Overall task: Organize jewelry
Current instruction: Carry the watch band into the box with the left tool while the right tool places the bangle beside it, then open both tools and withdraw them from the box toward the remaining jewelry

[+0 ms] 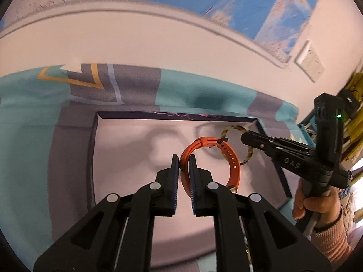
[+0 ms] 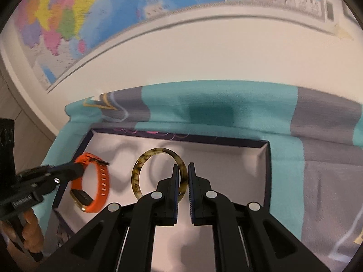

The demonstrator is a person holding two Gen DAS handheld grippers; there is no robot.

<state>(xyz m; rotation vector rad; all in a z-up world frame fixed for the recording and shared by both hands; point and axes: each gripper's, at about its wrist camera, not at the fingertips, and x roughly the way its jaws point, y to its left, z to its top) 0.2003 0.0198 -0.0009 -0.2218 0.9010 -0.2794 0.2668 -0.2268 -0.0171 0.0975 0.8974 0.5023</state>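
Note:
My left gripper [image 1: 184,158] is shut on an orange watch band [image 1: 233,158] and holds it above the open white-lined box [image 1: 127,149]. The band also shows in the right wrist view [image 2: 102,181], pinched by the left gripper [image 2: 77,170]. My right gripper [image 2: 183,168] is shut on a tortoiseshell bangle [image 2: 138,170] and holds it over the same box [image 2: 249,158]. In the left wrist view the bangle [image 1: 233,129] hangs from the right gripper [image 1: 246,137] just beyond the band. The two pieces are close together.
The box has a dark blue rim [image 2: 268,172] and lies on a teal and grey cloth [image 2: 226,113]. A white wall with a map [image 2: 68,15] stands behind. Yellow items [image 1: 354,104] are at the far right.

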